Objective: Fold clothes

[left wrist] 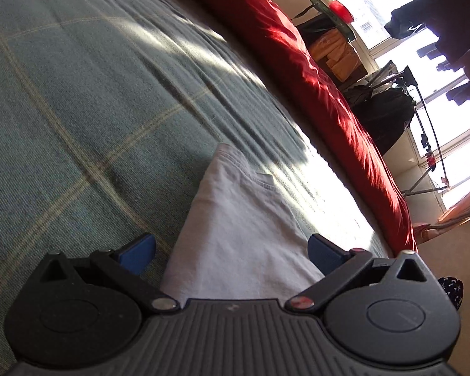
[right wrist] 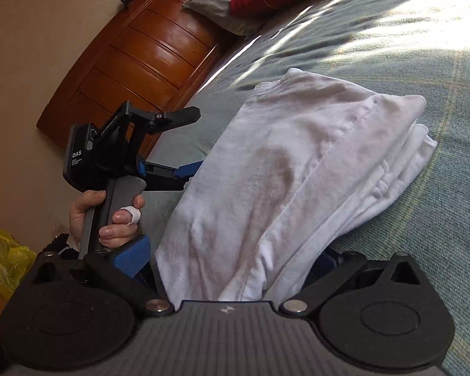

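A white garment [left wrist: 244, 219], folded into a thick stack [right wrist: 300, 163], lies on the green plaid bed cover [left wrist: 78, 100]. My left gripper [left wrist: 232, 252] is open wide, low over the cover. The garment's near end lies between its blue pads [left wrist: 138, 252] without being pinched. In the right wrist view the left gripper [right wrist: 188, 172] sits at the stack's left edge, held by a person's hand [right wrist: 116, 219]. My right gripper [right wrist: 232, 258] is also open, straddling the stack's near end. Its left pad [right wrist: 134, 255] shows, and cloth partly hides the right one.
A red duvet [left wrist: 322, 72] runs along the far edge of the bed, with a grey pillow [right wrist: 222, 9] and wooden headboard [right wrist: 134, 56] at its head. A yellow bag [right wrist: 3, 263] lies on the floor. A clothes rack [left wrist: 423, 116] and dark bag [left wrist: 385, 112] stand by the bright windows.
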Available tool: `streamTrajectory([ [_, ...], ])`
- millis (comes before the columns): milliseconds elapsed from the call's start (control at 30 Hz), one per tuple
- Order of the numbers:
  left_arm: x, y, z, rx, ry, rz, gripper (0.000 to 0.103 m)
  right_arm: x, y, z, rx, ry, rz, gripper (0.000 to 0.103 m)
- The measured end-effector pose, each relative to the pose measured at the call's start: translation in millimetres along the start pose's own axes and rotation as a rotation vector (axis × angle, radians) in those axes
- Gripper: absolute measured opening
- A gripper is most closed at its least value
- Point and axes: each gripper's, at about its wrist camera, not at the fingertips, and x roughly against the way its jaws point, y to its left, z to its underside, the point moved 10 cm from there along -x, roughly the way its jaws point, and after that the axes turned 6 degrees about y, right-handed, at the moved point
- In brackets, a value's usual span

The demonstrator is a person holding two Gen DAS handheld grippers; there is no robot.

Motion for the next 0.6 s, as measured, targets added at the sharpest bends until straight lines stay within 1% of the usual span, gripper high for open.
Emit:
streamTrajectory([
  [100, 22, -14, 8, -0.070, -0.037, -0.002, 0.102, 17, -12, -4, -0.048, -0.041, -0.024, 0.103],
  [167, 27, -32, 22, -0.126, -0.025, 0.043, 0.102, 25, -26, -13, -0.107, -0.084, -0.039, 0.103],
  [233, 22, -42, 38, -0.142, 0.008, 0.083, 0.102, 27, -36, -24, -0.175, -0.109, -0.068, 0.103],
  [267, 19, -47, 47, -0.148, 0.025, 0.102, 0.102, 28, -40, -30, -0.195, -0.122, -0.078, 0.103],
  [300, 16, -51, 55, -0.154, 0.043, 0.121, 0.102, 31, -41, -39, -0.189, -0.140, -0.071, 0.103],
  [367, 5, -46, 66, -0.149, 0.082, 0.095, 0.102, 38, -42, -57, -0.175, -0.175, -0.056, 0.103],
  [433, 2, -39, 70, -0.135, 0.080, 0.093, 0.102, 51, -39, -69, -0.148, -0.198, -0.014, 0.103],
  [533, 8, -38, 69, -0.107, 0.053, 0.098, 0.102, 74, -34, -74, -0.070, -0.217, 0.107, 0.103],
  [567, 12, -41, 68, -0.120, 0.037, 0.098, 0.102, 85, -29, -75, -0.025, -0.233, 0.159, 0.103],
  [600, 14, -45, 67, -0.137, 0.025, 0.099, 0.102, 92, -23, -74, 0.009, -0.247, 0.167, 0.103],
])
